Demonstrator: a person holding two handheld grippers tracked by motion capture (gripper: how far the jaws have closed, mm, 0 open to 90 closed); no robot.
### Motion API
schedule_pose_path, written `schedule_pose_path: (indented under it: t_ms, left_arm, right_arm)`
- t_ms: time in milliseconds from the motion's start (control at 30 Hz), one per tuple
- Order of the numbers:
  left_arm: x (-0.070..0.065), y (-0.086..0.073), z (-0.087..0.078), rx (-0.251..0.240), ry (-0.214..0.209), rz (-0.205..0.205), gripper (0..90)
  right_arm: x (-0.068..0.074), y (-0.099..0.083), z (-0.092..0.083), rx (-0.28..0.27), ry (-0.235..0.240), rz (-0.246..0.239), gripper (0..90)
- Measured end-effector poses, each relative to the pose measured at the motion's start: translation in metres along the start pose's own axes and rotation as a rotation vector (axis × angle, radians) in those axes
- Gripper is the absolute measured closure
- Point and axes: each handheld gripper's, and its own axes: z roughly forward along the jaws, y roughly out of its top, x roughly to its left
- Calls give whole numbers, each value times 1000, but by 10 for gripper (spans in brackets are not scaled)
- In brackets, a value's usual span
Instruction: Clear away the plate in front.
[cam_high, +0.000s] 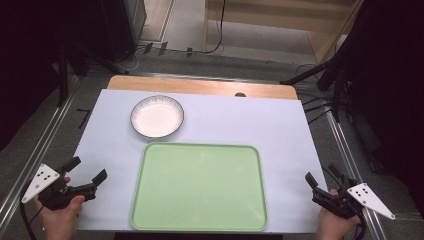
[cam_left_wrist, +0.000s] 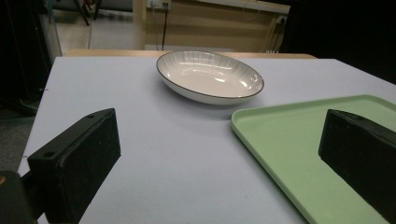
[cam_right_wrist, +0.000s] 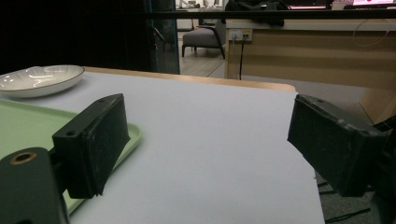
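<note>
High view: left gripper (cam_high: 86, 176) sat at the tabletop's (cam_high: 280, 125) near left corner, right gripper (cam_high: 324, 183) at the near right corner, both wide open and empty. One bowl (cam_high: 157, 116) stood toward the far left edge, just beyond one green tray (cam_high: 200, 186). Left gripper view: bowl (cam_left_wrist: 210, 80) straight ahead, apart from tray (cam_left_wrist: 299, 140); best to approach low, jaws straddling its rim. Right gripper view: bowl (cam_right_wrist: 39, 80) far off, nothing between the jaws.
</note>
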Motion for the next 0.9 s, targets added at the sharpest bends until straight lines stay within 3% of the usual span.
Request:
schedule_pose_path:
  t_ms: [200,533,700,900]
  left_arm:
    - [-2,9,8,10,-11,-17,0]
    - [-14,30,28,40,-40,-3,0]
    - [-18,43,41,72,-42,10,2]
    - [-20,65,61,101,-52,-6,2]
  right_arm:
    - [7,-1,1,14,12,-7,128]
    - [11,1,-1,1,10,-16,127]
    - [11,3,-3,-10,8,-19,128]
    - [10,3,-5,-14,3,-17,128]
